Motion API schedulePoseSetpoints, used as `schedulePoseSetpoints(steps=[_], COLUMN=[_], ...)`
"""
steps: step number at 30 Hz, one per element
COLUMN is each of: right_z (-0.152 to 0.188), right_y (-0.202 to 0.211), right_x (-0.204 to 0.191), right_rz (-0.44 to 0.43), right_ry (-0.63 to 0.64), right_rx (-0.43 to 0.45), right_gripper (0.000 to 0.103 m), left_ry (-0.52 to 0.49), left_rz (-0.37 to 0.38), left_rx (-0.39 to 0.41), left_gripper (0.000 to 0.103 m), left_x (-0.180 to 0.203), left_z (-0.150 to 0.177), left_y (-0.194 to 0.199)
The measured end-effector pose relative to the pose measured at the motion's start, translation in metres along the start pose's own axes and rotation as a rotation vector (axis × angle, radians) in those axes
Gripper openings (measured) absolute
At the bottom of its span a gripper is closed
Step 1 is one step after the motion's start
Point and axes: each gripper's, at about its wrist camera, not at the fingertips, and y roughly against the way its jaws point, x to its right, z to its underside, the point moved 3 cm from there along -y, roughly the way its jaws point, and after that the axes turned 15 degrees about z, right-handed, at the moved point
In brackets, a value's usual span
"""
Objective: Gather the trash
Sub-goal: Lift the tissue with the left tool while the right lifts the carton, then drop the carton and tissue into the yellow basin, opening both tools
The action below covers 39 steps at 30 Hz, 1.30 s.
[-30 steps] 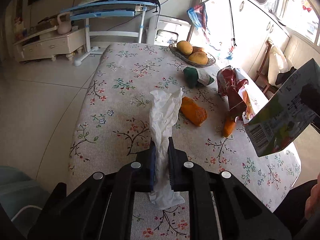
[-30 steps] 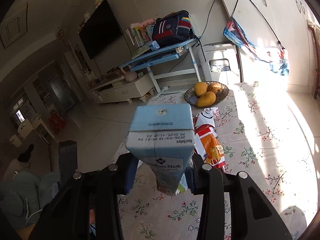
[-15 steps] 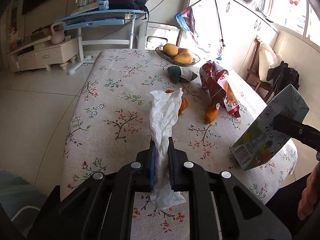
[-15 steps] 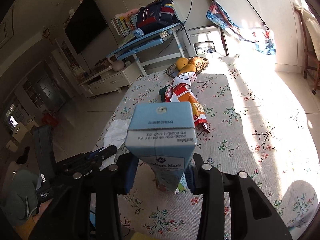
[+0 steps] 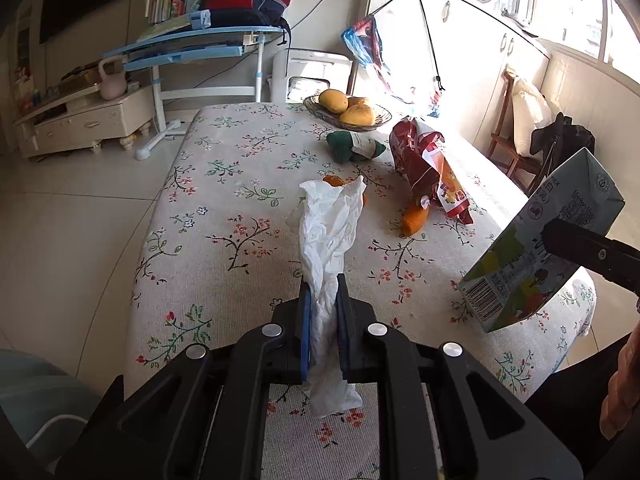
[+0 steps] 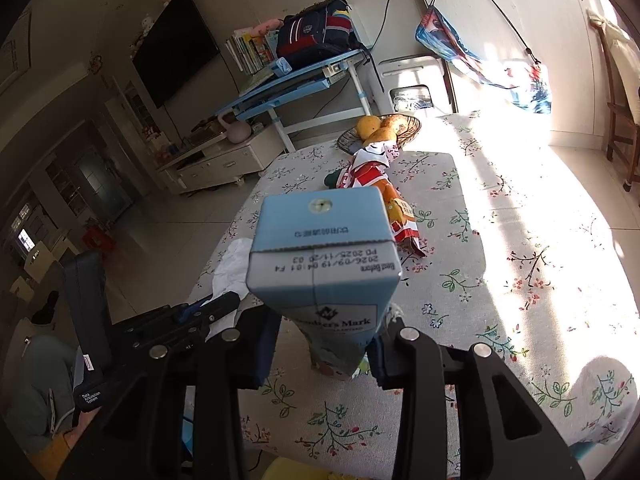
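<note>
**Both grippers loaded above the floral table**

The left gripper [image 5: 322, 300] has its jaws pressed together on a crumpled white paper tissue [image 5: 330, 232], which stands up from the pinch and hangs out below it, above the near end of the table with the floral cloth [image 5: 224, 208]. In the right wrist view the same tissue [image 6: 232, 268] shows just beyond the left gripper [image 6: 208, 304], at the table's near left edge.

The right gripper [image 6: 324, 344] pinches a pale blue rectangular drink carton [image 6: 324, 256] across its lower body, its jaws partly spread to the carton's width. The carton's sealed top faces the camera. From the left wrist, that carton [image 5: 540, 244] hangs tilted over the table's near right corner, with one black finger [image 5: 588, 252] of the right gripper across its side.

On the table beyond the tissue lie a red and white crumpled snack bag [image 5: 424, 164], an orange wrapper [image 5: 416, 216] at its near end, a dark green packet with a white label [image 5: 354, 146], and another orange item [image 5: 334, 180] mostly hidden behind the tissue. At the table's far end a wicker basket [image 5: 380, 120] holds yellow fruit [image 5: 334, 100].
</note>
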Motion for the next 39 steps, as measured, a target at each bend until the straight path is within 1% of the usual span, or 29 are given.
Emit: schedulePoseSetpoints(steps=[6, 10, 16, 22, 29, 34, 39], right_z=[0.002, 0.011, 0.028, 0.045, 0.078, 0.104, 0.129], right_y=[0.014, 0.025, 0.039, 0.054, 0.068, 0.064, 0.054], right_x=[-0.008, -0.01, -0.009, -0.011, -0.017, -0.024, -0.032], right_rz=[-0.032, -0.046, -0.06, -0.079, -0.099, -0.089, -0.054], right_ry=[0.032, 0.032, 0.021, 0.015, 0.034, 0.072, 0.124], right_rx=[0.031, 0.038, 0.032, 0.017, -0.045, -0.132, -0.22], right_gripper=[0.037, 0.037, 0.037, 0.037, 0.037, 0.037, 0.037], left_ry=[-0.054, -0.08, -0.072, -0.09, -0.096, -0.095, -0.091], left_rz=[-0.02, -0.032, -0.038, -0.043, -0.041, -0.034, -0.027], left_rx=[0.014, 0.027, 0.049, 0.056, 0.054, 0.049, 0.04], left_gripper=[0.011, 0.011, 0.011, 0.011, 0.011, 0.011, 0.011], left_x=[0.011, 0.019, 0.026, 0.04, 0.056, 0.065, 0.074], left_z=[0.001, 0.0, 0.003, 0.011, 0.025, 0.038, 0.051], left_y=[0.01, 0.019, 0.037, 0.054, 0.072, 0.083, 0.091])
